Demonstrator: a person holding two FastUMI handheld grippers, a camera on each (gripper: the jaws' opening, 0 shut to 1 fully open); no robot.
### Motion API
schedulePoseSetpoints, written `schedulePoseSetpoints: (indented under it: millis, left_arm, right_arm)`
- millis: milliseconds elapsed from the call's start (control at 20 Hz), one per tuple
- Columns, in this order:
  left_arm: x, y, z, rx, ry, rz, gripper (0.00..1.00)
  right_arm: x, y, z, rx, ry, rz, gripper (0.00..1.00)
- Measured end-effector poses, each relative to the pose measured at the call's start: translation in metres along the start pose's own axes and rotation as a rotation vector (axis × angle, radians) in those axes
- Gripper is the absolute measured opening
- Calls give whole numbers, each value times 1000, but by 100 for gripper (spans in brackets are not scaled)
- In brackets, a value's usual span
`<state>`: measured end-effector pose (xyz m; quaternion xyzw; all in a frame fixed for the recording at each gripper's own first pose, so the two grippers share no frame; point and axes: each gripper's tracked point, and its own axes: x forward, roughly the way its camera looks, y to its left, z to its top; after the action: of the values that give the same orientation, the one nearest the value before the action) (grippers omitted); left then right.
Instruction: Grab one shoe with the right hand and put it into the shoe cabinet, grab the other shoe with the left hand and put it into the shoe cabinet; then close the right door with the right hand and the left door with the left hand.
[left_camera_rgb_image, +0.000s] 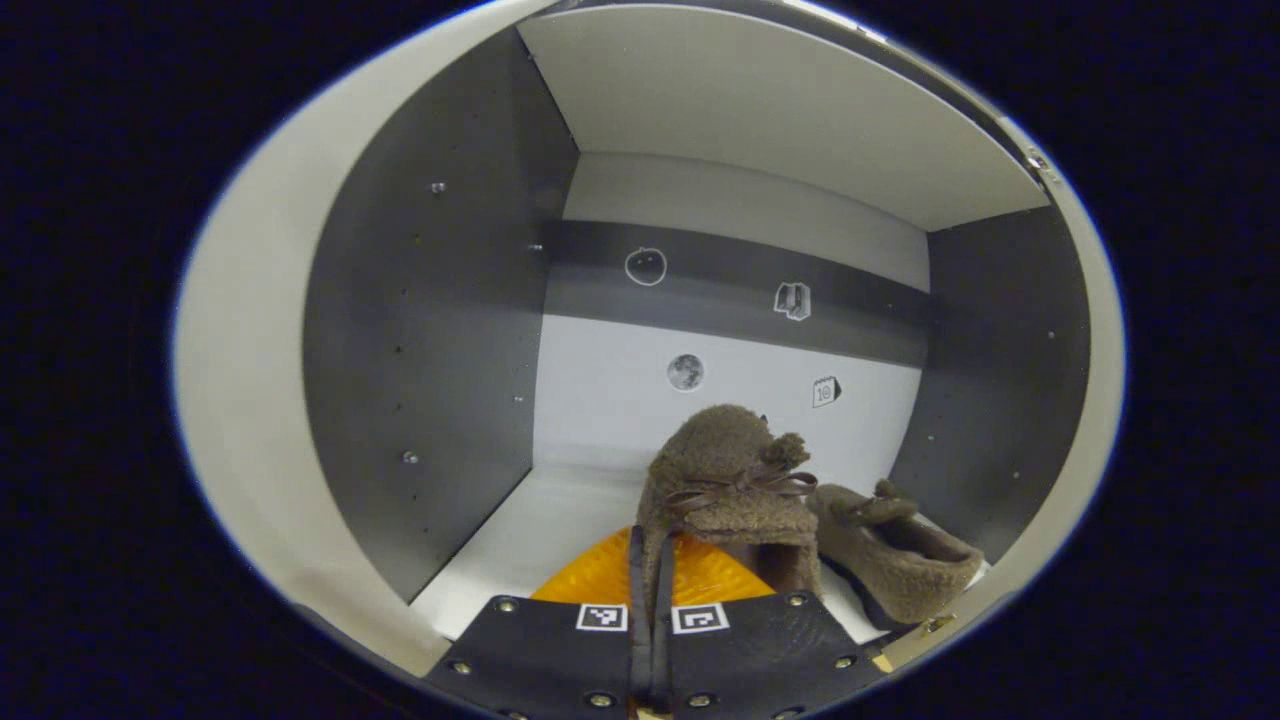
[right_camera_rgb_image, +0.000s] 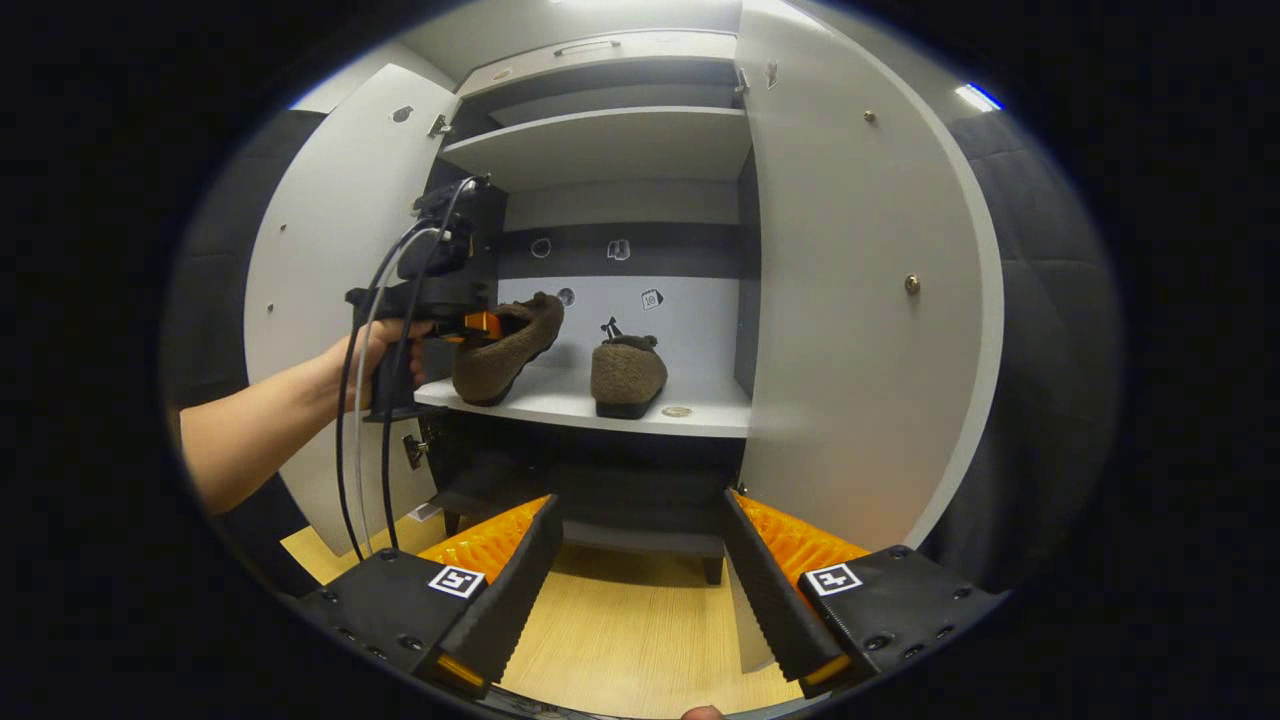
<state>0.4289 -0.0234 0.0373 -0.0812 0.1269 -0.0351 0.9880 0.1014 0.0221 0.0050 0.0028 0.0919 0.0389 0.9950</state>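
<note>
Inside the cabinet (right_camera_rgb_image: 860, 300), the left gripper (left_camera_rgb_image: 650, 640) has its fingers pressed nearly together on the heel edge of one shoe (left_camera_rgb_image: 728, 470), which sits tilted, toe up, over the left part of the shelf (right_camera_rgb_image: 580, 405). Whether its sole touches the shelf I cannot tell. From the right gripper view, a hand (right_camera_rgb_image: 375, 350) holds that gripper at the shelf's left end, cables hanging below it. The other shoe (right_camera_rgb_image: 628, 372) rests flat on the shelf, just right of the held one, its heel facing out; in the left gripper view its far end is cut off by the cabinet edge. The right gripper (right_camera_rgb_image: 640, 580) hangs well in front of the shelf and below it, fingers spread wide, holding nothing. Both doors stand open on either side of the shelf; the cabinet's space under the shelf is too dark to read.
</note>
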Motion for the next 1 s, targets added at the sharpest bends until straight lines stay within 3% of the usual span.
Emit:
schedulePoseSetpoints:
  millis: [150,250,450,500,550,600,650,700,850,1000]
  left_arm:
    - [18,-4,-18,91,97,7,2]
    - [20,-10,-8,136,75,-9,18]
    - [-6,-7,0,152,47,7,93]
    - [-16,-6,3,146,34,14,93]
    - [-28,-5,4,136,22,17,86]
    - [-40,-6,6,123,11,15,86]
    - [-54,-7,6,112,1,10,93]
    - [-69,-10,7,108,-8,-5,86]
    - [-121,-21,11,134,-51,-43,89]
    - [-170,-31,12,156,-93,-49,86]
  right_arm:
    - [-1,-4,-2,3,10,-3,100]
    - [-4,-5,2,10,5,1,100]
    - [-11,-13,14,13,-26,12,97]
    - [-13,-15,17,16,-33,15,100]
    - [-16,-17,20,22,-41,20,100]
    - [-20,-20,24,29,-49,25,97]
    - [-25,-23,28,36,-54,32,100]
    - [-30,-25,32,43,-54,40,97]
    - [-50,-33,51,49,-92,67,97]
    - [-70,-45,67,25,-127,65,98]
